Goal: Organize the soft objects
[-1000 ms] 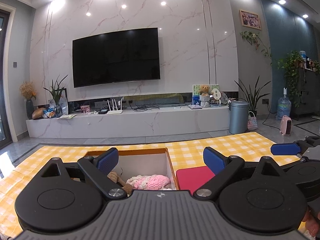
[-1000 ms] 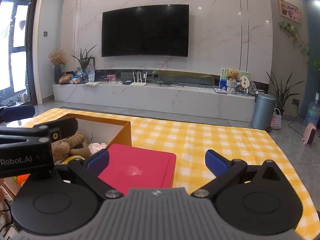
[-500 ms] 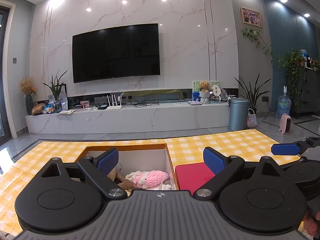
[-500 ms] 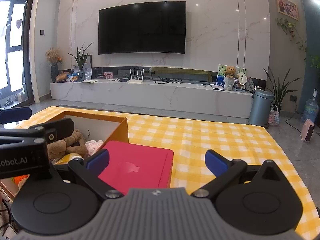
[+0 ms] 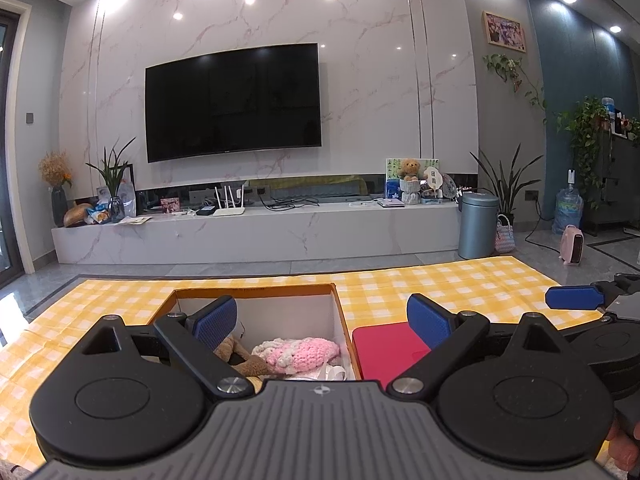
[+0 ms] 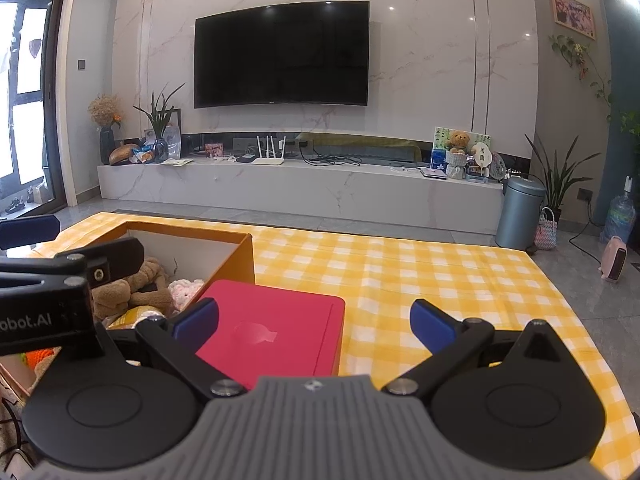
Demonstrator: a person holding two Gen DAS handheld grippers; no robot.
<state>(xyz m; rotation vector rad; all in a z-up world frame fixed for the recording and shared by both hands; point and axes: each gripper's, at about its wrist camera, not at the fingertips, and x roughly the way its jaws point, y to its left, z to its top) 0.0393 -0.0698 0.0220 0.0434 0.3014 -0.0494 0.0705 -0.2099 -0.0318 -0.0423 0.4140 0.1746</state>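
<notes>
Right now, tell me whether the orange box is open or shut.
Open. The orange box has no lid on top; its white inside shows, with a pink knitted piece and brown plush toy inside. The red lid lies beside it.

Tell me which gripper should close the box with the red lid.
Right, probably. The right gripper is open with the lid between its fingers; the left gripper, also open, sits over the box.

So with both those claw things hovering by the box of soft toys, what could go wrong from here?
The open left gripper sits right over the box's orange wall; going down for the pink knitted piece, a finger might catch it. The brown plush lies against that piece and could get dragged along. The right gripper, near the red lid, might bump the left.
</notes>
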